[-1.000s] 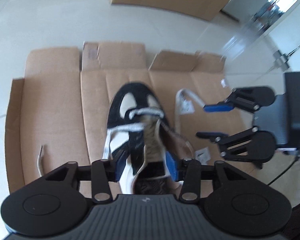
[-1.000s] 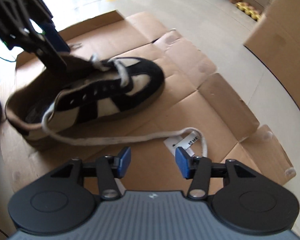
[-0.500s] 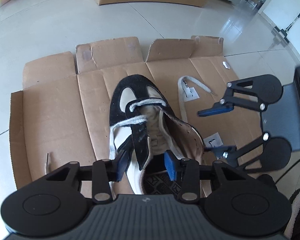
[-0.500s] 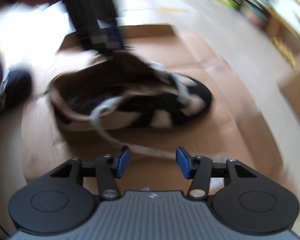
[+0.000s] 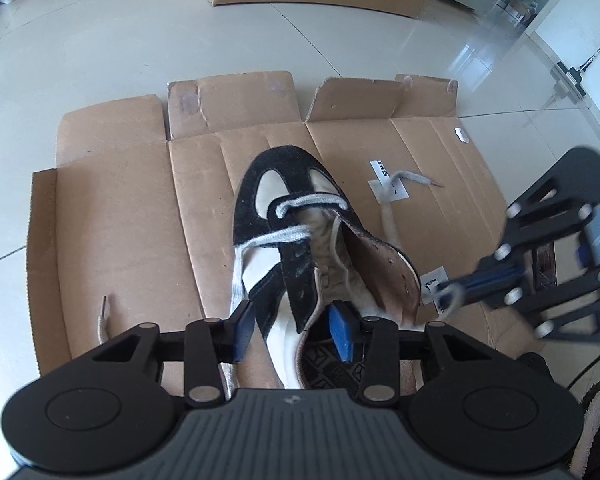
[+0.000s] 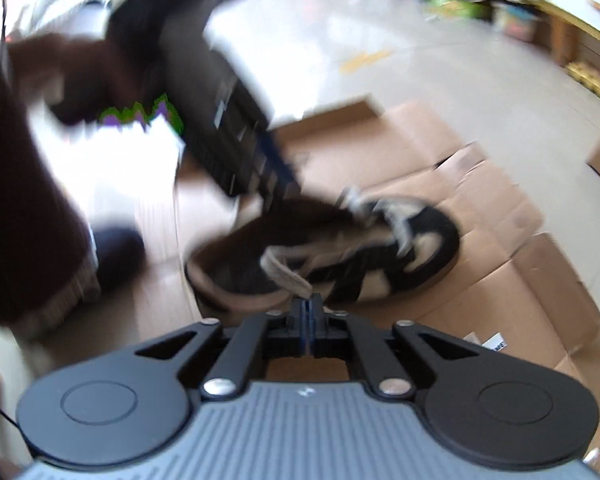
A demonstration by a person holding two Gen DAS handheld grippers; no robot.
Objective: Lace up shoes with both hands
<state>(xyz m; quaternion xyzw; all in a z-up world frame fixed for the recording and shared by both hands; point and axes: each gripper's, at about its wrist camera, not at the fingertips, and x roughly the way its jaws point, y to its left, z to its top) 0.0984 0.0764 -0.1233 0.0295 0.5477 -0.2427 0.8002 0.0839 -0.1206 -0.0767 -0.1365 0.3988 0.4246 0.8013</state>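
Right wrist view shows our right gripper (image 6: 308,312), open a moment ago, now clenched on the grey flat lace (image 6: 286,276), while our left gripper (image 5: 294,330) grips the black-and-white suede shoe (image 5: 284,240) on flattened cardboard (image 5: 116,220), ready for threading.

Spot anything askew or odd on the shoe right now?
Yes. The shoe is laced only at the two rows nearest the toe; the remaining eyelets are empty. Its right flap is splayed outward, showing the lining. One loose lace end trails on the cardboard to the shoe's left.
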